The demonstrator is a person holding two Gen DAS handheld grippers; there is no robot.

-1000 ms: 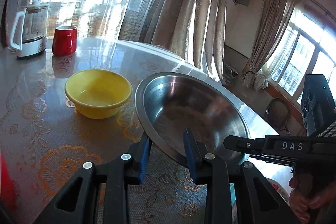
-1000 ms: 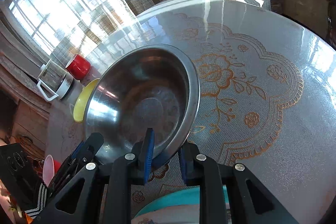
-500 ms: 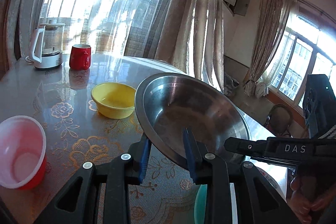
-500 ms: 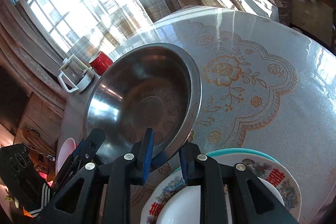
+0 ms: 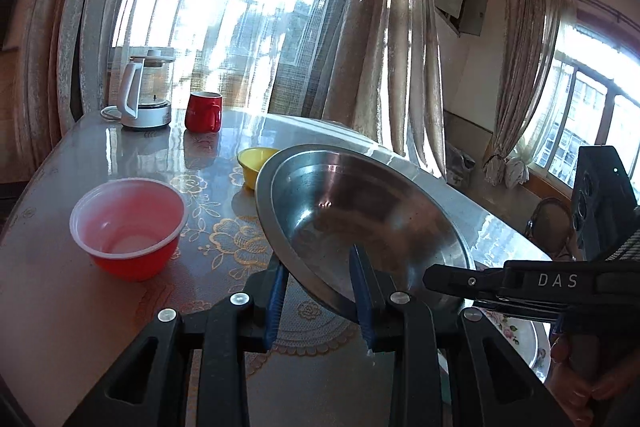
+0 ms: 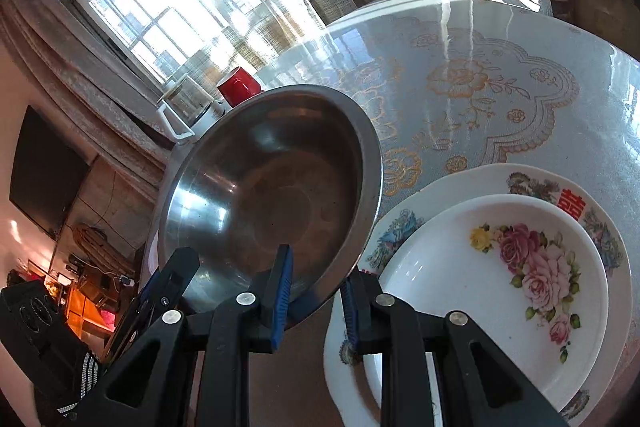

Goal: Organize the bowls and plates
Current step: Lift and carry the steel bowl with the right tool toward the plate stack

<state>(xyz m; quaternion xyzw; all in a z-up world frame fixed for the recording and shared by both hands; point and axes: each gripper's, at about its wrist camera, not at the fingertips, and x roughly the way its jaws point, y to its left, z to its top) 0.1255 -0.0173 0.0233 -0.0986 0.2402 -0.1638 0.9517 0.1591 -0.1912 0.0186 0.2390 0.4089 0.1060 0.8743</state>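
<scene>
A large steel bowl (image 5: 360, 219) (image 6: 272, 195) hangs tilted above the table, held from two sides. My left gripper (image 5: 320, 291) is shut on its near rim, and my right gripper (image 6: 316, 291) is shut on the rim at the other side. In the left wrist view the right gripper (image 5: 436, 277) reaches in from the right edge. A red plastic bowl (image 5: 128, 223) and a small yellow bowl (image 5: 256, 163) stand on the table. A white rose-patterned plate (image 6: 500, 287) lies stacked on a larger patterned plate (image 6: 404, 223) just right of the steel bowl.
A glass kettle (image 5: 146, 95) and a red mug (image 5: 203, 111) stand at the far table edge by the window. The table (image 6: 500, 87) has a glossy floral cover. Curtains hang behind. A person's hand (image 5: 576, 379) holds the right gripper.
Both grippers have carried the steel bowl back across the table, away from the yellow bowl. The red bowl and the stacked plates have come into view.
</scene>
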